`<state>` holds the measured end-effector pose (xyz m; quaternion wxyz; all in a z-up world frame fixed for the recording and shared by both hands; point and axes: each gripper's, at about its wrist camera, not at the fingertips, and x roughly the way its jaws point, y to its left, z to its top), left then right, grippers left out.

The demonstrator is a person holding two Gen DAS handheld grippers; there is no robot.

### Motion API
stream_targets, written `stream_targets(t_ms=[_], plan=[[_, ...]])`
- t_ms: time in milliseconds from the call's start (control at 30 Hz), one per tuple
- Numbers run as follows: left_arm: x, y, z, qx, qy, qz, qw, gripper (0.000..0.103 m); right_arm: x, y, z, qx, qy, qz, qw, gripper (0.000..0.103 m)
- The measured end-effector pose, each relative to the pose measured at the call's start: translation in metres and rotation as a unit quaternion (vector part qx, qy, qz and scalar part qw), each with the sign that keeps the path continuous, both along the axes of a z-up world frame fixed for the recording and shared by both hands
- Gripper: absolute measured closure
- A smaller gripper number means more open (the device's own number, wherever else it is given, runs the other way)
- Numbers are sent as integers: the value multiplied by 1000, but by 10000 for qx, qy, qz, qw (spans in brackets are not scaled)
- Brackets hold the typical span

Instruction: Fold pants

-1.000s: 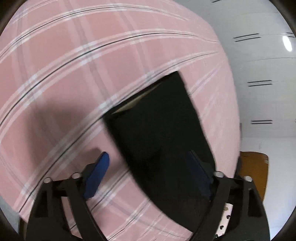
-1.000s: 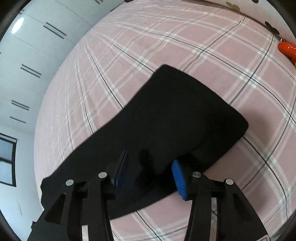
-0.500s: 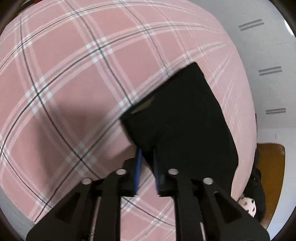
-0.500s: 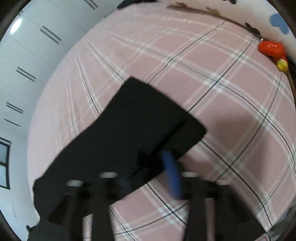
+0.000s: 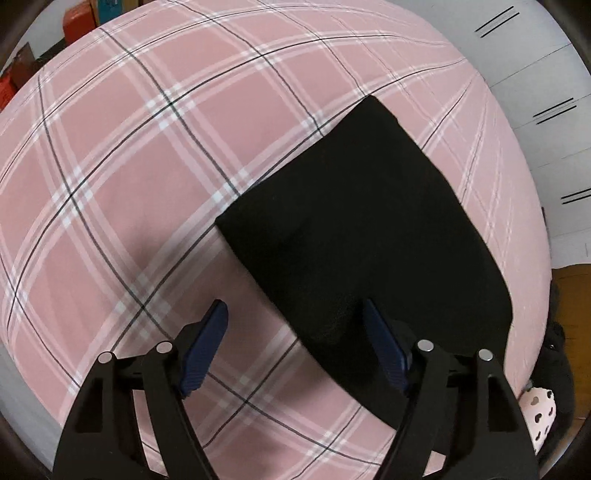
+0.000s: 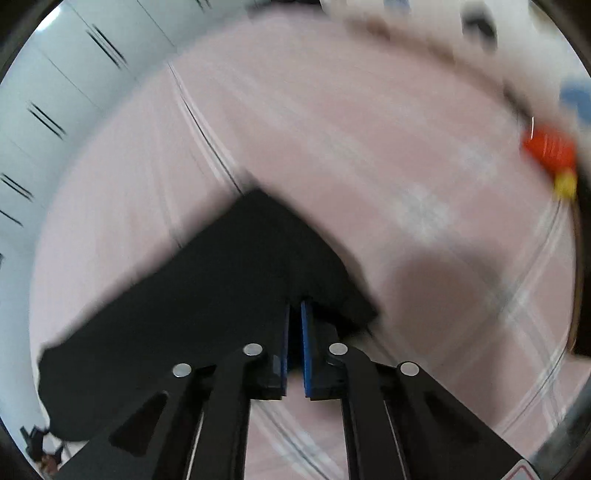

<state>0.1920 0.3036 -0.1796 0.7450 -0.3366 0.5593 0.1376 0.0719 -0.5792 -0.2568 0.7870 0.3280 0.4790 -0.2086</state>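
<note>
The black pants [image 5: 362, 229] lie folded on the pink plaid bedspread [image 5: 140, 155]. My left gripper [image 5: 295, 321] is open above the near edge of the pants; its right pad [image 5: 380, 339] is over the cloth and its left pad [image 5: 207, 336] over the bedspread. In the blurred right wrist view the pants [image 6: 207, 295] form a raised dark peak. My right gripper [image 6: 294, 314] is shut on the pants' edge, with cloth showing between the blue pads.
White wardrobe doors [image 5: 546, 74] stand beyond the bed. An orange and yellow toy [image 6: 550, 155] lies at the bed's far right. A white dotted object [image 5: 539, 410] and wooden floor [image 5: 572, 291] are beside the bed. Boxes [image 5: 77, 18] sit at the top left.
My left gripper has opened and let go of the pants, which now lie flat. My right gripper has closed on the pants' edge and is moving fast.
</note>
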Motion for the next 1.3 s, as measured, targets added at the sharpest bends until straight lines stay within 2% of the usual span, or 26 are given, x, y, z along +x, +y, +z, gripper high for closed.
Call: stream_targets(t_ms=[33, 67, 100, 133, 267, 367, 433, 467, 500, 533, 567, 633, 700, 733, 767, 833, 867, 933, 1000, 1033, 1067, 1167, 1233, 1267, 1300], plan=[[-2, 1, -3, -57, 20, 81, 9999, 29, -6, 3, 5, -64, -120, -105, 9999, 86], [-6, 4, -7, -209, -49, 197, 9996, 27, -12, 5, 9, -91, -206, -224, 9995, 64], [-12, 7, -10, -389, -152, 317, 9986, 25, -18, 8, 12, -85, -269, -340, 9990, 34], [-14, 8, -12, -517, -227, 432, 9975, 24, -25, 14, 15, -113, -340, -445, 9984, 27], [-28, 16, -18, -1184, -598, 938, 9867, 13, -47, 29, 13, 94, -498, -401, 9979, 27], [-34, 23, -28, -1605, -867, 1326, 9742, 8, -46, 43, 3, 279, -536, -365, 9975, 27], [-35, 26, -31, -1728, -939, 1440, 9698, 9, -47, 47, -2, 442, -586, -402, 9965, 27], [-34, 26, -30, -1750, -1012, 1431, 9688, 31, -48, 52, -2, 476, -601, -425, 9962, 27], [-29, 25, -29, -1797, -1080, 1347, 9685, 58, -50, 56, -4, 490, -605, -440, 9960, 27], [-25, 25, -29, -1800, -988, 1279, 9703, 90, -50, 60, -1, 490, -612, -442, 9959, 27], [-25, 28, -23, -1764, -999, 1271, 9709, 91, -51, 62, 2, 489, -629, -436, 9959, 27], [-25, 30, -10, -1842, -1242, 1243, 9671, 92, -50, 62, 8, 477, -751, -438, 9951, 27], [-27, 27, 3, -1621, -1310, 1059, 9723, 92, -53, 58, 10, 409, -759, -455, 9952, 27], [-26, 24, 2, -1430, -1181, 954, 9780, 91, -53, 52, 5, 408, -655, -492, 9958, 27], [-27, 20, -5, -1180, -872, 828, 9857, 91, -53, 47, 2, 452, -600, -543, 9957, 27], [-24, 18, -15, -1157, -718, 836, 9872, 90, -55, 37, -4, 588, -653, -679, 9938, 27], [-26, 16, -11, -1079, -776, 814, 9878, 86, -55, 33, -4, 610, -707, -707, 9931, 27], [-32, 12, 1, -781, -789, 774, 9908, 84, -52, 24, -3, 600, -790, -732, 9924, 27], [-39, 6, 17, -342, -687, 671, 9948, 67, -46, 14, -8, 676, -807, -797, 9912, 27], [-46, 2, 29, -49, -673, 635, 9957, 51, -44, 10, -10, 712, -826, -817, 9907, 27], [-47, 2, 36, 180, -660, 616, 9958, 42, -39, 5, -12, 740, -884, -876, 9895, 26], [-65, -13, 66, 908, -722, 345, 9927, 42, -31, -4, -13, 785, -1019, -949, 9871, 20], [-73, -32, 86, 1543, -768, -21, 9850, 42, -22, -8, -12, 715, -1015, -950, 9877, 18], [-65, -46, 90, 1821, -792, -217, 9799, 42, -18, -9, -10, 682, -1075, -870, 9880, 23], [-67, -64, 96, 2121, -791, -472, 9729, 42, -16, -8, -7, 670, -1116, -768, 9885, 58]])
